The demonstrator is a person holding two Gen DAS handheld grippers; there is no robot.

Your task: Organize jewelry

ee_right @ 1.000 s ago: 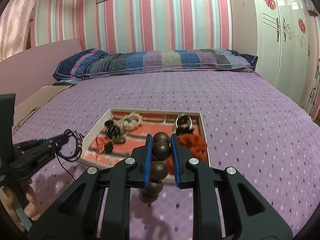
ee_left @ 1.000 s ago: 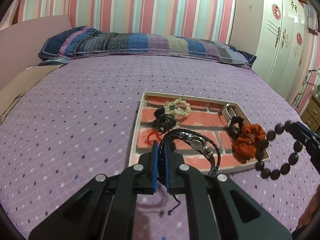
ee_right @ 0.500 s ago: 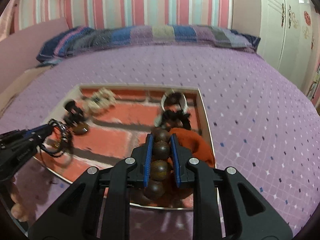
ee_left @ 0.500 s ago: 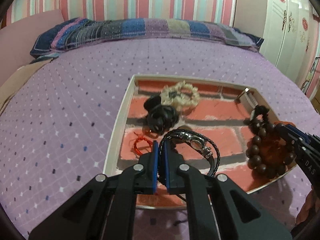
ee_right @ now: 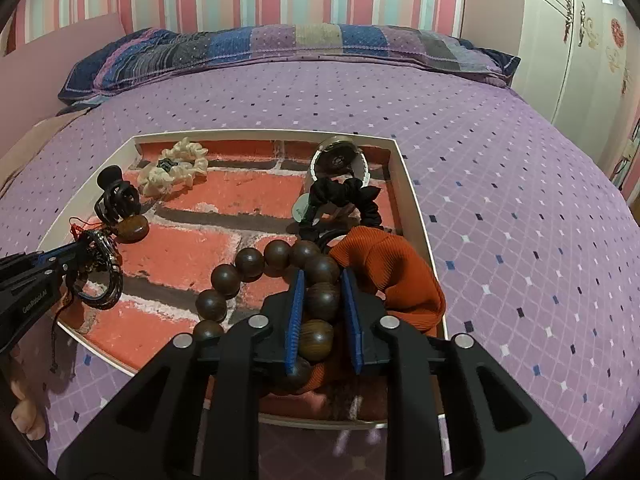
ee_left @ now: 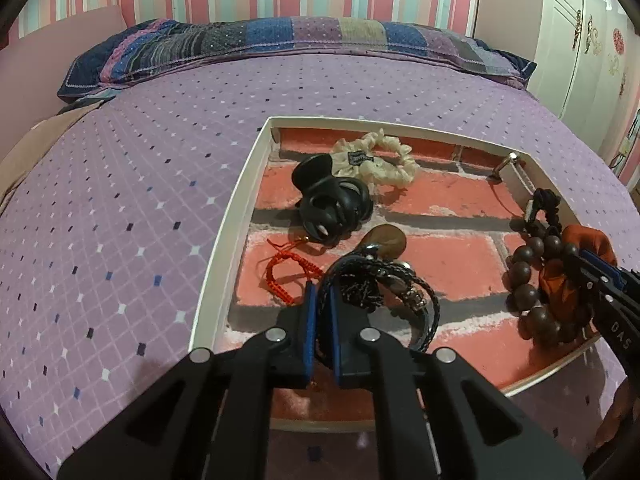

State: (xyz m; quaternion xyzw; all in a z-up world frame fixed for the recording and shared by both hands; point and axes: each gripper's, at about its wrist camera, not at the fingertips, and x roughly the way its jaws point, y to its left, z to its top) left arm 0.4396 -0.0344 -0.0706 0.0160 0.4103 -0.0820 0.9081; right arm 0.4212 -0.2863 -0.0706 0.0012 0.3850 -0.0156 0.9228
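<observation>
A white-rimmed tray with a brick-pattern floor lies on the purple bed. My left gripper is shut on a black braided bracelet, low over the tray's near left part; the bracelet also shows in the right wrist view. My right gripper is shut on a brown wooden bead bracelet, whose loop lies on the tray floor beside an orange scrunchie. In the left wrist view the beads sit at the tray's right side.
The tray also holds a cream scrunchie, a black hair claw, a red cord bracelet, a brown oval stone, a black scrunchie and a white watch. A striped pillow lies at the head of the bed.
Both grippers have moved forward and down over the tray. The bead bracelet, which hung in the air, now rests on the tray floor; the braided bracelet is lower too.
</observation>
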